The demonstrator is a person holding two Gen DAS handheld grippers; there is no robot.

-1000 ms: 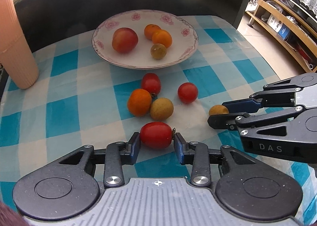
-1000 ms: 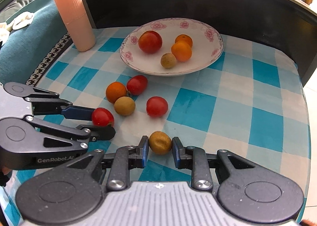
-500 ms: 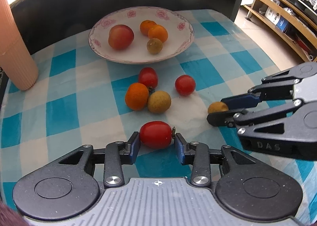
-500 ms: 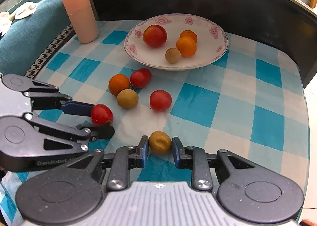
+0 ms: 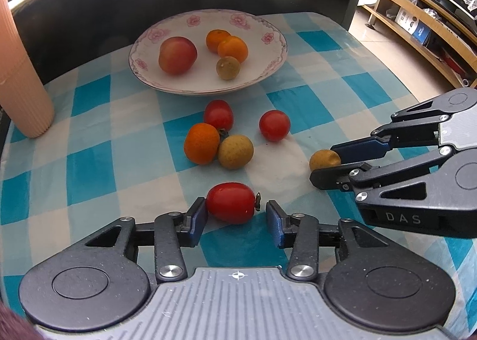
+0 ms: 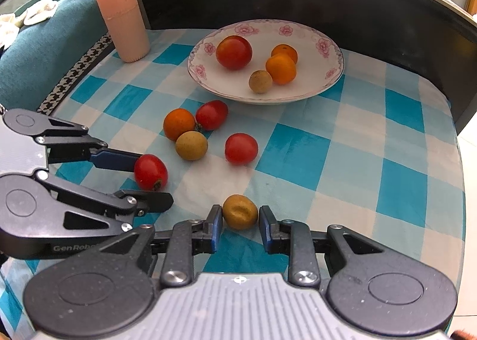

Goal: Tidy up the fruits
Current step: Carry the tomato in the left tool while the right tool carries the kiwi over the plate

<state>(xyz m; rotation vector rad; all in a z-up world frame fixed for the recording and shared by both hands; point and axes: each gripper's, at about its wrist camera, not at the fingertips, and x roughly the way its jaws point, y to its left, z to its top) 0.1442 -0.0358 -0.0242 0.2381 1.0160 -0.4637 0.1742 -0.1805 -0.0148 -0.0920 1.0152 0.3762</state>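
A blue-and-white checked tablecloth [image 5: 89,161] carries a floral plate [image 5: 277,38], a ribbed peach cup [image 5: 21,86] and loose fruits [image 5: 235,151].

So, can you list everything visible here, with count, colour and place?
tablecloth: one, blue-white checked, under everything
plate: one, white with pink flowers, far middle
cup: one, peach, far left
large red fruit: one, on plate
plate oranges: two, orange, on plate
plate tan fruit: one, on plate
loose orange: one, on cloth, touching loose tan fruit
loose tomatoes: two, red, on cloth
near tomato: one, red, inside left gripper
near tan fruit: one, inside right gripper
left gripper: black, jaws opening around near tomato
right gripper: black, shut on near tan fruit
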